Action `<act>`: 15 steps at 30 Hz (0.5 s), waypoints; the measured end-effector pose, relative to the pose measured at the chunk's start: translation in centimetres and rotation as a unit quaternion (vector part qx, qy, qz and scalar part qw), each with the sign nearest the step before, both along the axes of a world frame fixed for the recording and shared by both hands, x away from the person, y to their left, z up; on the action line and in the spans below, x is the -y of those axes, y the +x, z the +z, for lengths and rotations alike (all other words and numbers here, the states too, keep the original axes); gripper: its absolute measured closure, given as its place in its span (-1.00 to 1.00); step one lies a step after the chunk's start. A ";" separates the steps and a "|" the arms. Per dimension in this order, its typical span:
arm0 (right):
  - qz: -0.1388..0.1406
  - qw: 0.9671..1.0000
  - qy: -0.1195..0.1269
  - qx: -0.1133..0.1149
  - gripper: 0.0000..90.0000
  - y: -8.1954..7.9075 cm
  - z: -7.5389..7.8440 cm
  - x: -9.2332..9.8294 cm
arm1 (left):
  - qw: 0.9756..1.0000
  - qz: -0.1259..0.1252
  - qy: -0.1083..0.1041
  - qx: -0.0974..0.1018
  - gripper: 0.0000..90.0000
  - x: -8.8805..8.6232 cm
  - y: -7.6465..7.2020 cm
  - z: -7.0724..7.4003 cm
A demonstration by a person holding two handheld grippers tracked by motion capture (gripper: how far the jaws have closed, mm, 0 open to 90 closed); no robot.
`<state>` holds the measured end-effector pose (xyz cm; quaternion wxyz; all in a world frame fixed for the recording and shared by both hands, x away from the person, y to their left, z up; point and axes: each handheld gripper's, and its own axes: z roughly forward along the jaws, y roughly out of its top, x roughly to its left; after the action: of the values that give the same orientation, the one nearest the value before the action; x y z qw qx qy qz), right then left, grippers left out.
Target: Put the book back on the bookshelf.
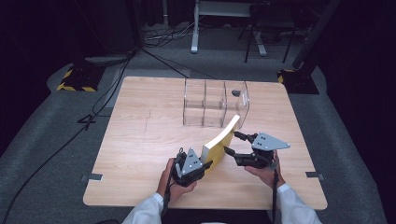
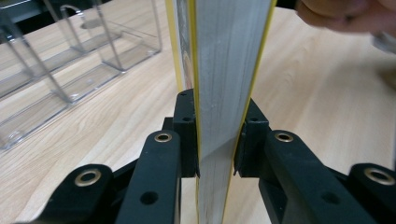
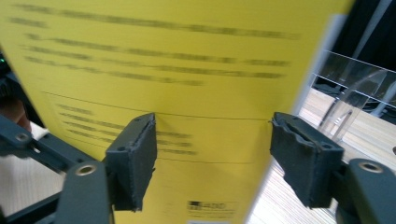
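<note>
Left hand-held gripper (image 1: 205, 164) is clamped on the lower edge of the yellow book (image 1: 220, 141); in the left gripper view its pads press both covers with the grey page block (image 2: 224, 84) between them. The book stands tilted on the worktop (image 1: 140, 140), near the front middle, its top corner leaning toward the clear plastic organizer (image 1: 215, 103) behind it. Right hand-held gripper (image 1: 229, 143) sits just beside the book's yellow cover (image 3: 187, 93), jaws spread wide, pads apart and not pressing anything. Judgement: the book looks thick, fairly stiff and moderately heavy, and the glossy cover is likely slippery. A one-edge grip low down lets it pivot or sag. Best hold is across the page block near the spine or mid-edge, pads flat on both covers, second gripper steadying the upper part. The organizer's thin dividers look brittle, so ease in straight.
</note>
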<state>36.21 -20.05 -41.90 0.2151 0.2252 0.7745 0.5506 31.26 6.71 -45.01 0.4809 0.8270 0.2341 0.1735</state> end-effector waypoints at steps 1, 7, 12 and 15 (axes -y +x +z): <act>0.002 1.000 -0.002 0.000 -0.31 0.1 0.1 0.5 | 1.000 -0.012 0.004 0.001 0.66 -0.3 -0.1 0.0; 0.057 0.998 0.011 -0.012 -0.42 0.7 0.3 1.8 | 0.998 -0.068 0.010 0.001 0.66 -2.3 -0.7 0.1; 0.116 0.993 0.000 -0.025 -0.42 0.7 -0.1 0.6 | 0.995 -0.103 0.007 -0.005 0.66 -4.0 -1.0 0.2; 0.153 0.988 -0.015 -0.033 -0.22 0.5 -0.4 -0.5 | 0.994 -0.110 0.009 -0.003 0.66 -4.8 -1.0 0.2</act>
<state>36.70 -19.59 -42.32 0.1059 0.1192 0.8147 0.5575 30.28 11.56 -44.86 0.4888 0.8527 0.1414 0.1186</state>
